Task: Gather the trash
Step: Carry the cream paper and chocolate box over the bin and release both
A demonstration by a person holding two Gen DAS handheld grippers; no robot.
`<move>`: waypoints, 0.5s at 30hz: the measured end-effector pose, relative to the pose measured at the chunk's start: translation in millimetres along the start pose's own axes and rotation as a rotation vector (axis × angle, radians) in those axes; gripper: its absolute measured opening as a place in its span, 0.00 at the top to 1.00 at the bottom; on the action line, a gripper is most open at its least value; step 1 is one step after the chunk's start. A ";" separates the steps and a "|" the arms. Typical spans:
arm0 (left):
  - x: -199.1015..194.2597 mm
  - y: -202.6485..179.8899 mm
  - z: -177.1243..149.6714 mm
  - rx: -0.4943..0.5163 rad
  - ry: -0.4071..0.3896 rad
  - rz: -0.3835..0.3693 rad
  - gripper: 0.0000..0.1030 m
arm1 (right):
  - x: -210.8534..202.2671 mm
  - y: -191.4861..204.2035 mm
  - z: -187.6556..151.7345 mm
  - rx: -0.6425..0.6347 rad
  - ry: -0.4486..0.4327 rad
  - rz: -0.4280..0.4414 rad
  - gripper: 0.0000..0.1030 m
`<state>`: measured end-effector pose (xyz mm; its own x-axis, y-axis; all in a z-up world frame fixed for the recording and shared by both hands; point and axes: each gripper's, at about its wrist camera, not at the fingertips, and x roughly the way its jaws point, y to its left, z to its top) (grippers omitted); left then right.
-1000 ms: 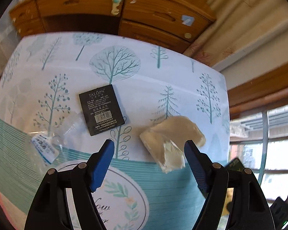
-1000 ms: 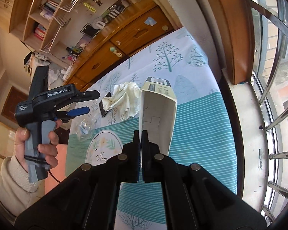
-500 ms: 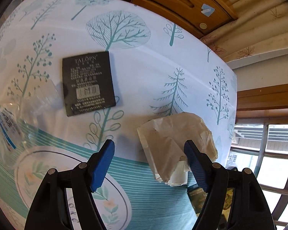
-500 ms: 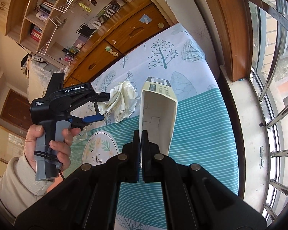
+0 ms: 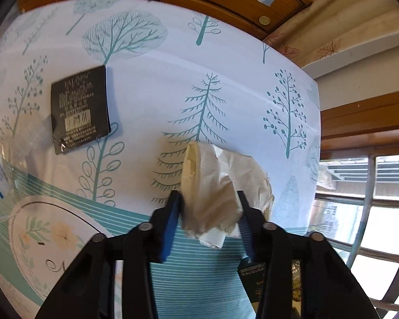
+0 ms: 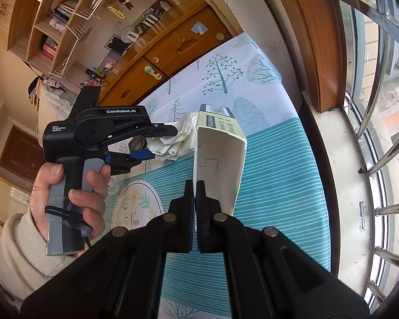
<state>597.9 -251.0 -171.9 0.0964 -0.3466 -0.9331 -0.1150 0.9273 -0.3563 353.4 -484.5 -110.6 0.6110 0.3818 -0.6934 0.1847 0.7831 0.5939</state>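
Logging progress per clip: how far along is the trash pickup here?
Early. No trash shows inside the open box, which the right claw pinches by its wall. In hand: left claw closing around the tissue. Left: black packet and clear wrapper.

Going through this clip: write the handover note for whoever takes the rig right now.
Left claw: closing around the crumpled tissue on the tablecloth.
Right claw: shut on the wall of the open carton, mouth facing the tissue.
Done: nothing visibly in the carton.
Left: tissue into the carton, then black tag and clear plastic wrapper at the left.
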 end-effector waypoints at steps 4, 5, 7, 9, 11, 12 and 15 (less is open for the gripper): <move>-6.3 -12.1 -6.0 0.082 -0.029 0.053 0.74 | -1.2 -3.1 -7.2 0.016 0.001 -0.005 1.00; -9.2 -14.4 -9.7 0.105 -0.035 0.070 0.75 | -2.3 -3.0 -9.3 0.018 0.000 -0.004 1.00; -15.4 -14.5 -16.9 0.138 -0.048 0.096 0.76 | -5.2 -0.9 -13.8 0.012 -0.001 -0.010 1.00; -26.0 -9.6 -29.3 0.172 -0.056 0.115 0.77 | -8.1 1.4 -18.6 0.006 0.002 -0.017 1.00; -39.2 -3.3 -44.0 0.206 -0.070 0.136 0.77 | -12.2 5.0 -24.7 0.000 0.007 -0.024 1.00; -46.7 0.7 -51.9 0.226 -0.079 0.149 0.77 | -14.6 7.5 -29.2 -0.004 0.011 -0.027 1.00; -72.9 19.3 -80.9 0.281 -0.093 0.174 0.77 | -23.4 16.4 -45.2 -0.018 0.020 -0.025 1.00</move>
<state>508.6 -219.2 -114.8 0.1903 -0.1776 -0.9655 0.1381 0.9786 -0.1527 307.3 -458.4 -103.1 0.5908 0.3718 -0.7160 0.1857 0.8010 0.5691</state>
